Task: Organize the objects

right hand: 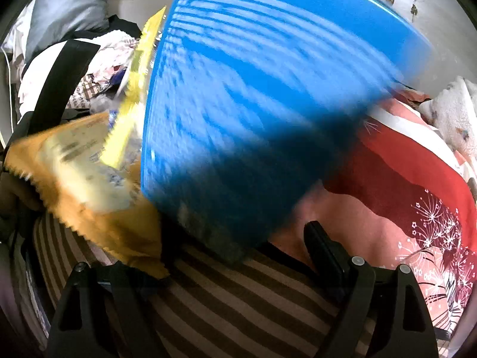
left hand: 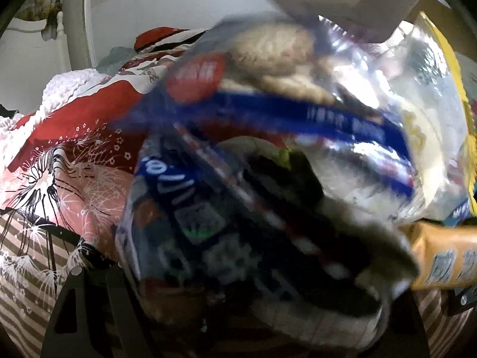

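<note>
Now, room: blurred snack packets (left hand: 268, 161) crowd the bed (right hand: 238, 304)
basket: blue basket (right hand: 268, 95) tilted
left claw (left hand: 238, 283): spread wide, grip unclear
right claw (right hand: 238, 268): released

Home bedroom. Bed covered by brown-and-cream striped sheet (right hand: 238, 298) and red-and-pink quilt with white firework print (left hand: 68, 155). Grey pillow (right hand: 68, 9) near headboard side, white knitted blanket (left hand: 71, 83) bunched beyond quilt. White carved wooden bed frame post (left hand: 59, 26) against plain pale wall (left hand: 167, 3). Loose clothes heaped on bedding.
</note>
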`<state>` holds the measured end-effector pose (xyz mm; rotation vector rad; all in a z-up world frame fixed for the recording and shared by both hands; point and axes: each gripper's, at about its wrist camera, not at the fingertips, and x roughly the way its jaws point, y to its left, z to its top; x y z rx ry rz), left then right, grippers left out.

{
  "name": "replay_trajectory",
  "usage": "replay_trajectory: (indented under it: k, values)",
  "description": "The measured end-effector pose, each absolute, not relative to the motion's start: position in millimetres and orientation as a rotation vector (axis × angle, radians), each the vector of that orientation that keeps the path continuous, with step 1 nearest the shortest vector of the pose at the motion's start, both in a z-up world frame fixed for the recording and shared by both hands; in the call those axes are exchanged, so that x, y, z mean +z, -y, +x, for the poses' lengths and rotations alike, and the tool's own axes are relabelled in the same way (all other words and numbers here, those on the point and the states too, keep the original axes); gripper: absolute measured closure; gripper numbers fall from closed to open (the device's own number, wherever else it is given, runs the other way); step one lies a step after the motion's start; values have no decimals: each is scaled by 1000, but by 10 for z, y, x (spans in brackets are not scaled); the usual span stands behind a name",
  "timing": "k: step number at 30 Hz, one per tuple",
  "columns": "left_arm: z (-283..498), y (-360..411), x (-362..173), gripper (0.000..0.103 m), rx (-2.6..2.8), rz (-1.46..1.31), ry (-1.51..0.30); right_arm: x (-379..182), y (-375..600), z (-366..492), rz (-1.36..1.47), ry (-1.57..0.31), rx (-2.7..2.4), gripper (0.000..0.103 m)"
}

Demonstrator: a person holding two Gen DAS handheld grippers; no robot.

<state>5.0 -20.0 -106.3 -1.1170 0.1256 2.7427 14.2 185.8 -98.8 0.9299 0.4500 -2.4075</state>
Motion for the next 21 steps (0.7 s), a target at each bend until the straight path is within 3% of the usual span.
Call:
replay_trajectory:
  k: [21]
  values:
    - [48, 203, -1057, 22, 2743, -1119, -127, -948, -1977, 0, 929, -456, -2410, 18]
